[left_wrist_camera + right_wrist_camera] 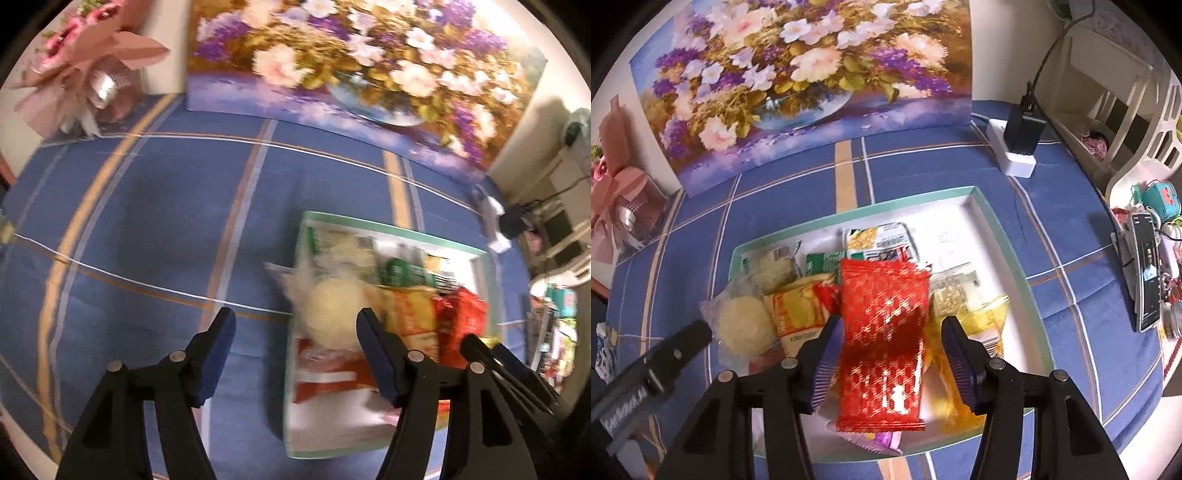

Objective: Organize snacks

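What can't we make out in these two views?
- Left wrist view: motion blur smears the snacks in the tray; labels unreadable.
- Right wrist view: red packet sits between the right hand-held gripper fingers; contact unclear, and it hides the snacks beneath.
- Phone screen at the right edge: too small.
- Purple wrapper: mostly covered by the red packet.

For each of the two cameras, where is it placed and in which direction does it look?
Left wrist: on the open left gripper, facing the blue plaid tablecloth; the right gripper shows.
Right wrist: on the open right gripper, above the red foil snack packet.
Shared: the mint-rimmed white tray and flower painting.
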A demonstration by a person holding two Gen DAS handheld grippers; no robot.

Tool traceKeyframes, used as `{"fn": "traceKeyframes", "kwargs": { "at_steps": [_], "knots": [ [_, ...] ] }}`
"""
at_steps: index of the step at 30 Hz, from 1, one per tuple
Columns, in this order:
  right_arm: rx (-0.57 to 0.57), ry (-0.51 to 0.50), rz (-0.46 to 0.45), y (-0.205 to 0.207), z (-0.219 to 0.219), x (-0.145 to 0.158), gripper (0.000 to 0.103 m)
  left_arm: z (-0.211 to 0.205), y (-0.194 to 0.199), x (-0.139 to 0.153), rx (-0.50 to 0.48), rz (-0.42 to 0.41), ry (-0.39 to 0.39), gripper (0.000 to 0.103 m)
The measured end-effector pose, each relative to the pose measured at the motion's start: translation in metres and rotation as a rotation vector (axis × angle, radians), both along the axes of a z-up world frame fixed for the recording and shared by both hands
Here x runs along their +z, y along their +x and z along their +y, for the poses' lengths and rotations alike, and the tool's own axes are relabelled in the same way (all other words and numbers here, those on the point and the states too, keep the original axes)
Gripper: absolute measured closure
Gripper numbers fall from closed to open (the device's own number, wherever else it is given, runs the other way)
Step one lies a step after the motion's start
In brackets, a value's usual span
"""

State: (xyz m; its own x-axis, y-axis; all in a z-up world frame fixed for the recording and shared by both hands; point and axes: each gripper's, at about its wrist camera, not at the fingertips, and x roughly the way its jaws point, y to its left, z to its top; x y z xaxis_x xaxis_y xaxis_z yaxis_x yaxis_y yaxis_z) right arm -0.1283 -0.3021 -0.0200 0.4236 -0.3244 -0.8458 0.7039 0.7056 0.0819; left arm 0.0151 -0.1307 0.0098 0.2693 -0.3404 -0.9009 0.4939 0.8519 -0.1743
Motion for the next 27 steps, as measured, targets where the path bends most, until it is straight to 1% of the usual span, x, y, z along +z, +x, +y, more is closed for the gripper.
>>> {"fn": "traceKeyframes", "kwargs": {
  "at_steps": [7,8,9,11,12,14,16,18,20,21,23,25,27],
  "knots": [
    [0.047,0.017,-0.004,0.007,0.019,-0.005,0.044,0.016,0.013,-0.005,0.043,-0.11,0.151,0.029],
    [0.056,0.018,-0.006,0.008,0.022,-0.005,0.044,0.018,0.015,-0.006,0.05,-0.119,0.165,0.025],
    [0.062,0.02,-0.008,0.01,0.023,-0.005,0.044,0.02,0.017,-0.006,0.058,-0.124,0.175,0.016],
    [0.079,0.021,-0.013,0.012,0.029,-0.006,0.042,0.025,0.019,-0.006,0.068,-0.13,0.18,0.009],
    [0.083,0.021,-0.014,0.014,0.031,-0.006,0.041,0.027,0.02,-0.006,0.075,-0.135,0.181,0.009],
    [0.096,0.014,-0.021,0.016,0.035,-0.006,0.033,0.031,0.021,-0.007,0.089,-0.138,0.176,0.009],
    [0.107,0.007,-0.031,0.017,0.039,-0.005,0.031,0.033,0.022,-0.007,0.097,-0.139,0.175,0.008],
    [0.111,0.001,-0.042,0.017,0.042,-0.004,0.026,0.035,0.024,-0.008,0.106,-0.141,0.175,0.007],
    [0.112,-0.005,-0.048,0.018,0.043,-0.003,0.018,0.036,0.025,-0.009,0.117,-0.146,0.178,0.006],
    [0.11,-0.006,-0.052,0.017,0.043,-0.003,0.016,0.037,0.025,-0.008,0.122,-0.151,0.182,0.006],
    [0.109,-0.005,-0.059,0.018,0.042,-0.003,0.006,0.038,0.025,-0.008,0.127,-0.16,0.188,0.006],
    [0.106,-0.01,-0.064,0.017,0.042,-0.003,0.0,0.04,0.027,-0.008,0.129,-0.162,0.191,0.006],
    [0.103,-0.012,-0.067,0.017,0.042,-0.003,0.0,0.041,0.028,-0.009,0.133,-0.162,0.197,0.006]
  ]
}}
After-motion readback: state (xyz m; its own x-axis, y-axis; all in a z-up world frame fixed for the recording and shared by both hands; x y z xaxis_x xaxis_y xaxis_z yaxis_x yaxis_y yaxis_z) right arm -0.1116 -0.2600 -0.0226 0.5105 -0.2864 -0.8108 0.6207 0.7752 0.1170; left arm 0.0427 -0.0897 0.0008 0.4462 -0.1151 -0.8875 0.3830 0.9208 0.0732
